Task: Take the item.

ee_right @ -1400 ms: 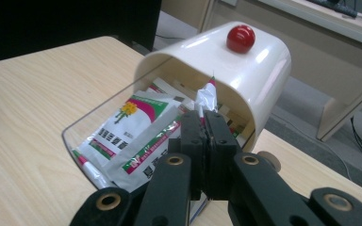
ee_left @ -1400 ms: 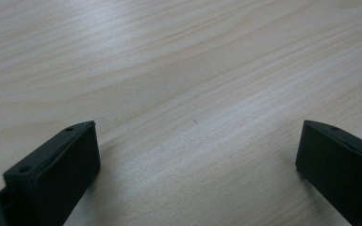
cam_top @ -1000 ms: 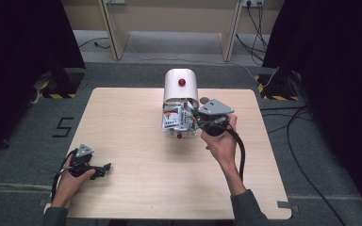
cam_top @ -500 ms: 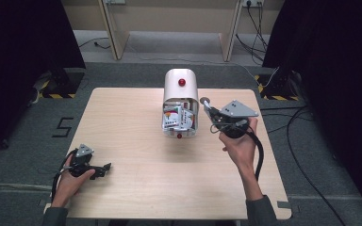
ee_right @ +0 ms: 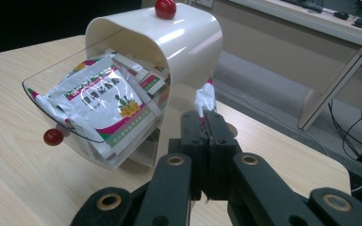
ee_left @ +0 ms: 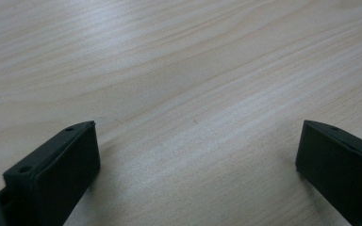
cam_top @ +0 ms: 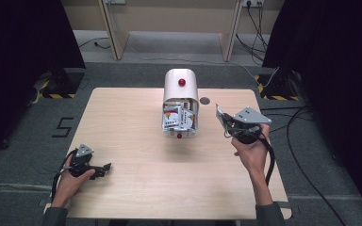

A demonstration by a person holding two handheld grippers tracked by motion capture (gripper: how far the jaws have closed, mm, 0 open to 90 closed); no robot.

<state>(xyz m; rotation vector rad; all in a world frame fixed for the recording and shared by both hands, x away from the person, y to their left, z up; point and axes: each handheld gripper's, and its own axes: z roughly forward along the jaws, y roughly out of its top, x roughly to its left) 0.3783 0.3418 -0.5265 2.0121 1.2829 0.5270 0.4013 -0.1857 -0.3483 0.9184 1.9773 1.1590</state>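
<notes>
1. The right claw [cam_top: 222, 117] is hanging above the light wooden bench [cam_top: 122, 117], its jaws pressed together on a small white plastic sachet [ee_right: 204, 100] whose top is sticking up just beyond the jaw tips.
2. The cream rounded plastic dispenser box [cam_top: 181, 87] is standing just to the left of the right claw and apart from it, with its clear hinged front flap [ee_right: 75, 127] hanging open.
3. Several white sachets with red and green print [ee_right: 106, 96] are lying in the open mouth, just ahead and to the left of the jaws in the right gripper view; the exact count cannot be told.
4. Two red round knobs are showing: one on top of the box [ee_right: 165, 8], one on the flap's edge [ee_right: 53, 136].
5. The left claw [cam_top: 104, 168] is resting low at the bench's near left, far from the box, its jaws spread wide with bare wood between them, holding nothing.
</notes>
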